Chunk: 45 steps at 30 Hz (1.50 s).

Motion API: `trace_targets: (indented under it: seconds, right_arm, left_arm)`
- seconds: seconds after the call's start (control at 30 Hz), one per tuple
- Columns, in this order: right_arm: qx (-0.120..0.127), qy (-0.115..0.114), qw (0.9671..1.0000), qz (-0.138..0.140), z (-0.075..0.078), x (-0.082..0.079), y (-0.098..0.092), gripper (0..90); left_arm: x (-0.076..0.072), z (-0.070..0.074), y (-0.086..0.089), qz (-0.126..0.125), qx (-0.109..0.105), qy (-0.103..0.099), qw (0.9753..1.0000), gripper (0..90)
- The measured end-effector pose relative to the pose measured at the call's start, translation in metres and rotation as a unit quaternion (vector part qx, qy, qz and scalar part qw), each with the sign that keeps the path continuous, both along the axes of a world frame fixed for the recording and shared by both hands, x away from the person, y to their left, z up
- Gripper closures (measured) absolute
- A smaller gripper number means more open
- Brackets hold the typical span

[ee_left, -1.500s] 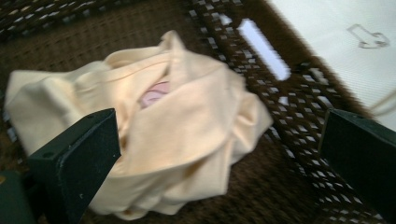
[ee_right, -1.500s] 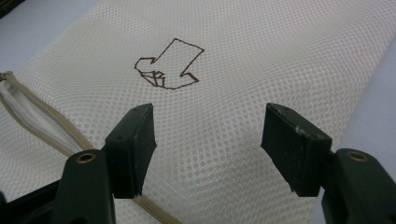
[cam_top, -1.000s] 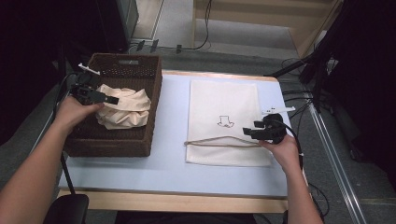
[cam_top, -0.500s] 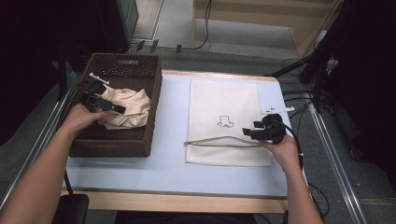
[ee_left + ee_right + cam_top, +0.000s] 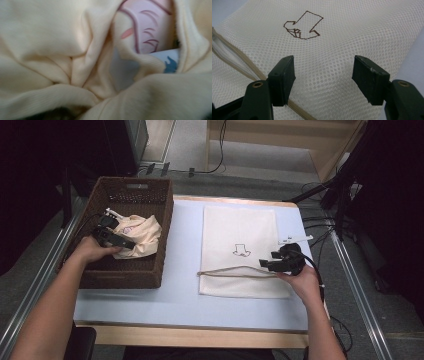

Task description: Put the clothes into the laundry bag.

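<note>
A crumpled cream garment with a pink and blue print lies in the brown wicker basket at the left. My left gripper is pressed into it. In the left gripper view the cream cloth is so close that its folds hide the jaws. A white mesh laundry bag lies flat on the table, its tan zipper near the front edge. My right gripper hovers low over the bag's right side, open. The mesh bag shows between the spread jaws of the right gripper, with nothing held.
The light blue tabletop has a wooden front edge. A small white tag lies just right of the bag. Cables hang off the table's right side. The basket's far half holds a dark mesh item.
My left gripper has shifted within the basket and pushed deeper into the cream garment. The right gripper has stayed over the mesh bag.
</note>
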State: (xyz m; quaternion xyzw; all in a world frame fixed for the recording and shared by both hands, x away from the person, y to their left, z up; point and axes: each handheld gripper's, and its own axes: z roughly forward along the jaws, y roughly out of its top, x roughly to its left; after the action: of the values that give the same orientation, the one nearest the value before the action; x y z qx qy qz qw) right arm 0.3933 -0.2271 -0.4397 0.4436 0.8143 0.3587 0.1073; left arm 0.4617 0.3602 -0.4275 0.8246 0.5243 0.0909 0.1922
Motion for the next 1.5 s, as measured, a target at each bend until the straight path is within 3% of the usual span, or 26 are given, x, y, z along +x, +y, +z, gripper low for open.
trace_targets:
  seconds: [0.07, 0.17, 0.3, 0.53, 0.6, 0.73, 0.97, 1.1, 1.2, 1.5]
  right_arm:
    - [-0.002, 0.002, 1.0000, -0.003, 0.000, -0.001, 0.000, 35.4]
    - [-0.003, 0.001, 1.0000, -0.004, -0.001, -0.001, -0.001, 35.4]
    - [-0.005, -0.004, 1.0000, -0.002, 0.000, -0.001, 0.000, 35.5]
    - [-0.009, -0.004, 1.0000, 0.000, -0.001, 0.001, 0.003, 35.6]
    - [-0.009, -0.003, 0.9999, -0.005, -0.001, 0.001, 0.003, 35.7]
    - [-0.009, -0.007, 0.9999, -0.005, 0.000, 0.002, 0.001, 35.9]
    - [-0.011, -0.009, 0.9999, -0.006, 0.000, 0.002, 0.001, 36.4]
    - [-0.009, -0.006, 0.9999, -0.006, -0.001, 0.002, 0.001, 36.8]
    - [-0.004, -0.010, 0.9999, -0.006, 0.000, 0.002, 0.001, 37.0]
    - [0.006, -0.011, 0.9999, -0.009, 0.002, 0.001, -0.001, 37.3]
  left_arm:
    - [0.001, -0.001, 0.002, 0.006, 0.010, -0.002, 0.9999, 0.0]
    - [0.004, -0.005, 0.003, 0.008, 0.003, -0.002, 1.0000, 0.0]
    - [0.005, -0.010, 0.002, 0.004, -0.003, -0.025, 0.9997, 0.0]
    - [0.002, -0.013, -0.009, 0.018, -0.005, -0.050, 0.9986, 0.8]
    - [0.000, -0.011, -0.011, 0.008, -0.003, -0.054, 0.9985, 4.6]
    - [-0.002, -0.005, -0.017, -0.011, -0.020, -0.042, 0.9989, 30.3]
    - [0.000, 0.000, -0.019, -0.025, -0.045, -0.010, 0.9987, 54.9]
    - [0.007, 0.005, -0.014, 0.006, -0.074, 0.030, 0.9968, 59.6]
    - [0.006, 0.009, -0.012, 0.008, -0.090, 0.038, 0.9952, 61.3]
    - [0.006, 0.046, -0.007, 0.007, -0.111, 0.003, 0.9938, 62.1]
